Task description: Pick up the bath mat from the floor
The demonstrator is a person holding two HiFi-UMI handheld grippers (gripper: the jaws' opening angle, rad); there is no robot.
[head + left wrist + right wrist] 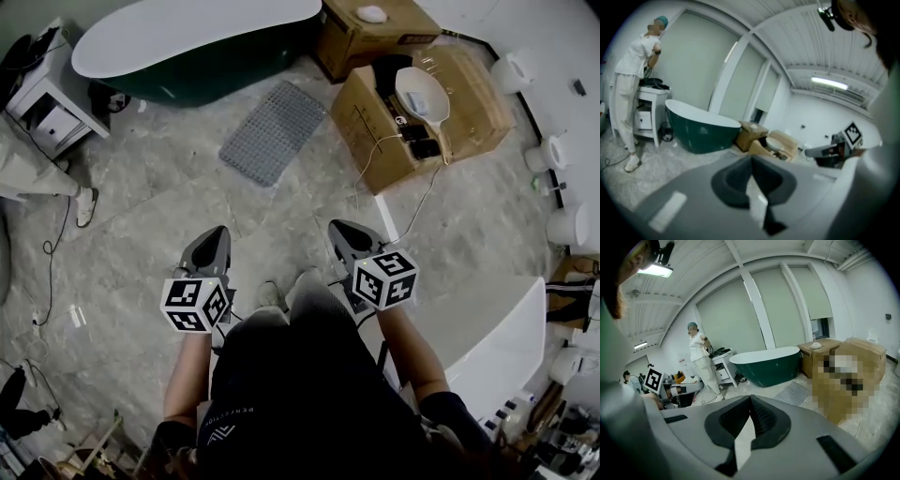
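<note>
The grey, gridded bath mat [272, 131] lies flat on the marbled floor beside the green bathtub [187, 42], well ahead of both grippers. It also shows in the right gripper view as the bath mat [793, 393] in front of the tub. My left gripper [221, 231] and right gripper [336, 227] hang side by side at waist height above the floor and point toward the mat. The jaws of the left gripper [751, 159] meet at the tips with nothing between them. So do those of the right gripper [750, 397]. Neither touches the mat.
Open cardboard boxes [422, 103] with a white basin and cables stand right of the mat. A white cabinet [47, 94] is at the far left, with a person in white [633, 84] beside it. White fixtures [567, 225] line the right wall. A cable [52, 253] trails on the floor.
</note>
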